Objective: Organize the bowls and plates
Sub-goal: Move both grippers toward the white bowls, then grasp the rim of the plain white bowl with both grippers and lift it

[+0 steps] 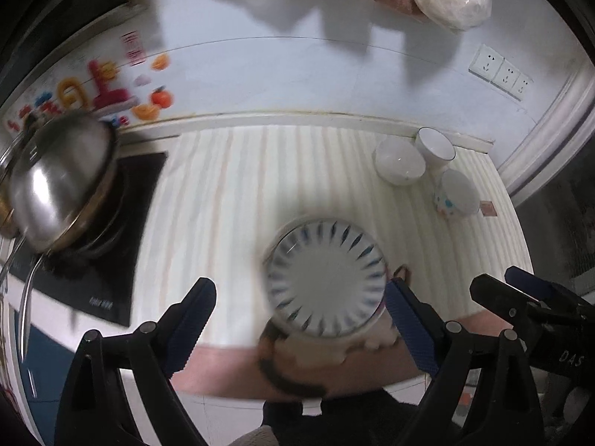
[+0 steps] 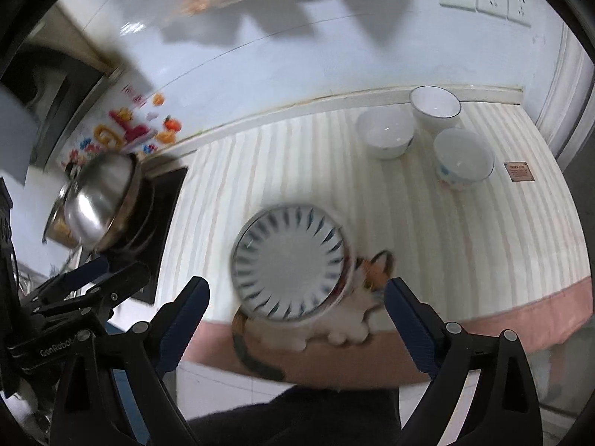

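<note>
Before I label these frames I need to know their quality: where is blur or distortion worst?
Left wrist view: motion blur smears the striped plate and steel pot; fisheye bends the counter edge. Right wrist view: the same plate is blurred, the three bowls clearer; shadows fall on the wall.

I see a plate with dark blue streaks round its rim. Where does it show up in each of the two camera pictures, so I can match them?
Left wrist view: the blue-streaked plate sits low and just right of centre, between the hand-held gripper's fingers.
Right wrist view: the same plate sits low and near centre, above the cat picture on the mat.
Shared landmark: the three white bowls stand at upper right in both views.
</note>
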Available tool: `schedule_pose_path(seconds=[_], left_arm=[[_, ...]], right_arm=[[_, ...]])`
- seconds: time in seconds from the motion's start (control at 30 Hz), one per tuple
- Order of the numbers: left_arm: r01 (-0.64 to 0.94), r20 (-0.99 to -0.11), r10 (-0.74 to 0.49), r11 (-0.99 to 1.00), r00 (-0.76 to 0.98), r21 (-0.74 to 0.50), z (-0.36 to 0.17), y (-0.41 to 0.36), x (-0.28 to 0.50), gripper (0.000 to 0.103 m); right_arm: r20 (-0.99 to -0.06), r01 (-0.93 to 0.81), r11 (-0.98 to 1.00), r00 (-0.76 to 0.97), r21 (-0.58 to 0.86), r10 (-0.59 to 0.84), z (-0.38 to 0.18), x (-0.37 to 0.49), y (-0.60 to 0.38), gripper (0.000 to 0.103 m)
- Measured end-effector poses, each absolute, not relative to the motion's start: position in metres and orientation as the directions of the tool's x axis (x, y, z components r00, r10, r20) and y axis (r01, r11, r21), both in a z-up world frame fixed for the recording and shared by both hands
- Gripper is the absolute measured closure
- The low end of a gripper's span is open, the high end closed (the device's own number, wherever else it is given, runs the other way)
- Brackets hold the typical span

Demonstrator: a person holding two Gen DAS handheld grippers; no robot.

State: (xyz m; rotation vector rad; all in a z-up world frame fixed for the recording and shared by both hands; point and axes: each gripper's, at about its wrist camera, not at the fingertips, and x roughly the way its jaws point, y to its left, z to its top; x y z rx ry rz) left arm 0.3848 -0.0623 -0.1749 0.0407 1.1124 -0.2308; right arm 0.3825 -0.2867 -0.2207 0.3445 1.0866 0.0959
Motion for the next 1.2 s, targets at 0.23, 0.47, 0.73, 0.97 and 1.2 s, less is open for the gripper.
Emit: schedule_pose_path(seconds=[0.23,0.47,0.73,0.97,1.2], left_arm=[[0.231,-0.919,-0.24,0.958,0.314,-0.171,-0.217,-0.152,0.484,0.008],[0.163,-0.945,-0.233,0.967,0.231,-0.198,-0.279,-0.216,0.589,0.008],[0.115,-0.967,-0.248,0.964,0.055,-0.24,-0.358,-0.252,0.651,0.038],[0.136,-0.968,-0.249,0.959,-0.012,-0.249,-0.388,-0.27,0.659,0.08],[0.144,-0.968,-0.25,0.959,0.009,-0.246,-0.376,-0.268,0.644,0.081]], right_arm=[[-0.841,0.127,0.899,0.427,0.418,0.331,-0.253,0.475,-0.37,0.006],[-0.867,0.089,0.913,0.361,0.399,0.344,-0.302,0.602,-0.438,0.006],[-0.904,0.059,0.918,0.209,0.392,0.372,-0.368,0.692,-0.463,0.033],[-0.935,0.082,0.935,0.12,0.345,0.334,-0.414,0.713,-0.462,0.075],[-0.933,0.107,0.93,0.124,0.351,0.338,-0.42,0.711,-0.466,0.085]])
